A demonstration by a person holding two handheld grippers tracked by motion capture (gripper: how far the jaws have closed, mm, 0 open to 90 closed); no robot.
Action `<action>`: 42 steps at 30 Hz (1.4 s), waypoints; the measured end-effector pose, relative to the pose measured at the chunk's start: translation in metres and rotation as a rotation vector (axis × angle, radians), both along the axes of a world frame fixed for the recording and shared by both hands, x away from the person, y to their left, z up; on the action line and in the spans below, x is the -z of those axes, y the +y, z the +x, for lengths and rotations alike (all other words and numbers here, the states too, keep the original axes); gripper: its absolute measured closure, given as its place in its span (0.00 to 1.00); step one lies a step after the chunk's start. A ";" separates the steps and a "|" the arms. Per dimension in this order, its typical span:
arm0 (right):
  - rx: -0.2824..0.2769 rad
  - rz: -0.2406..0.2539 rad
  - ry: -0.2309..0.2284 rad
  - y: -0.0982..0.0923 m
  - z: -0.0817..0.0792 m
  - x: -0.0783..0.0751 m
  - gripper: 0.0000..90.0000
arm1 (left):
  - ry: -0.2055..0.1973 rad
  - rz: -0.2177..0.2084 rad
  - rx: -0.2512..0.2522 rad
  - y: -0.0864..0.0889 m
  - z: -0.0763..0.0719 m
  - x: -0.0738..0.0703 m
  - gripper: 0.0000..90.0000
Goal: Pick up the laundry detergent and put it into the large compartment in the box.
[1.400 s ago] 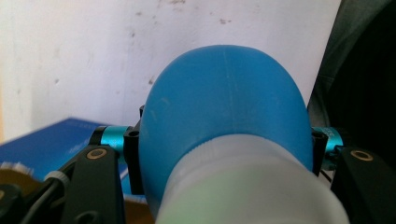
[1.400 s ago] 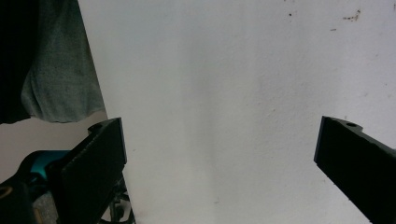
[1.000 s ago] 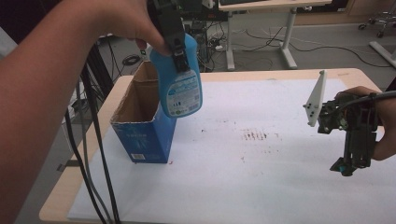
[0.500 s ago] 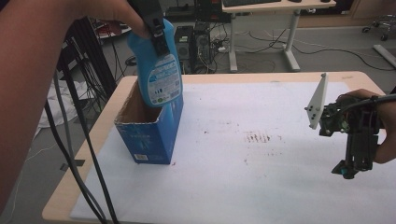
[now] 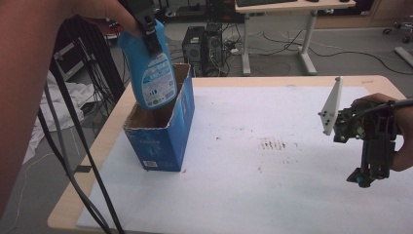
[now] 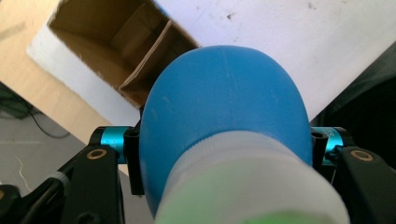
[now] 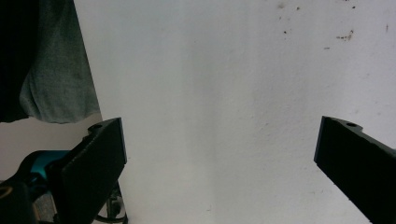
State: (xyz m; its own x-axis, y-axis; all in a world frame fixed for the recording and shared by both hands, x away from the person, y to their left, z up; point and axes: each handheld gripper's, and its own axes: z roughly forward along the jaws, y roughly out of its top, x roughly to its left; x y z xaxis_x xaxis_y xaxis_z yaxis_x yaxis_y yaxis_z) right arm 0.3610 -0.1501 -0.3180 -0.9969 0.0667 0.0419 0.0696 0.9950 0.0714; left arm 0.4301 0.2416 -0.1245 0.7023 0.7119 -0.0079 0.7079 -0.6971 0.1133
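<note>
Bottle [image 5: 151,73] hangs upright in my left gripper [image 5: 148,29], base down over the box [image 5: 160,126]; its cap hidden; right gripper [image 7: 219,158] gapes wide.

An open box [image 5: 160,131] stands on the left part of the counter [image 5: 272,195], on the sheet [image 5: 292,122] that covers most of it. A bottle [image 5: 152,73] hangs tilted above the box's opening, clamped in the left claw [image 5: 148,27]. The right claw [image 5: 363,178] hovers near the counter's right edge, well apart from the box. Desk legs [image 5: 304,44] and cables [image 5: 350,48] lie on the floor beyond the far edge.
</note>
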 end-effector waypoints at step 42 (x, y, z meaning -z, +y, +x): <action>0.000 0.002 0.000 0.000 0.002 0.005 0.02 | 0.119 0.021 0.002 0.011 0.016 0.135 0.43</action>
